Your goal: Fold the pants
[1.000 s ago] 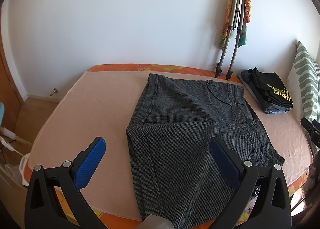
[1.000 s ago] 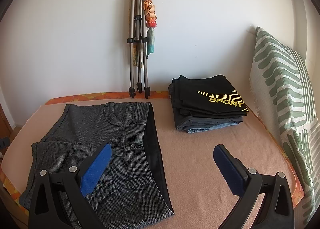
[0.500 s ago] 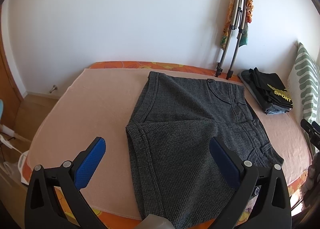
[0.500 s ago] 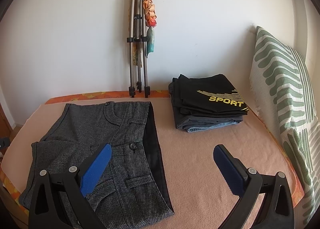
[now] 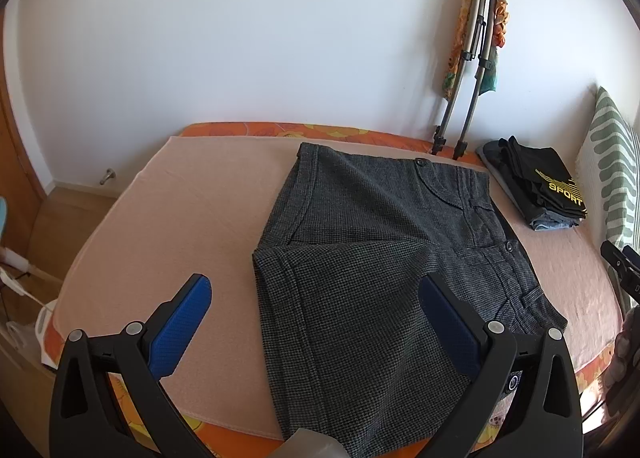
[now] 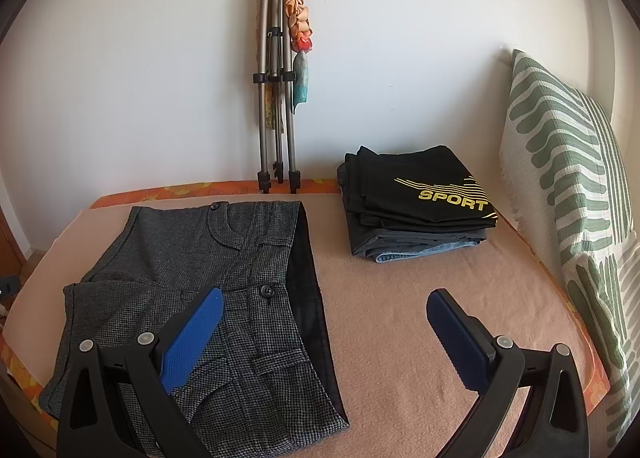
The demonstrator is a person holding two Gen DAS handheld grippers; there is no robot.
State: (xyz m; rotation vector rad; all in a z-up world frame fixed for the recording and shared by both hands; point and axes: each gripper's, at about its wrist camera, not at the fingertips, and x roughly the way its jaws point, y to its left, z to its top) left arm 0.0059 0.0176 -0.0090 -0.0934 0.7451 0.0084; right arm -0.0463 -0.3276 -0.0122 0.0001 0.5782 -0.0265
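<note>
Almost nothing changed from a second ago — only a tiny camera drift in the left view; right view matched. So no fold had begun, I judged. Pants (image 5: 372,266) lay flat on the blanket (image 5: 180,210), near leg lapped over the far one, waistband toward the pillow (image 6: 568,194). My left gripper (image 5: 316,322) hung released above the near hem, holding nothing. My right gripper (image 6: 324,326) was spread too, over the waistband edge — empty. Folded stack (image 6: 416,202) sat well apart by the wall, tripod (image 6: 276,98) behind.
</note>
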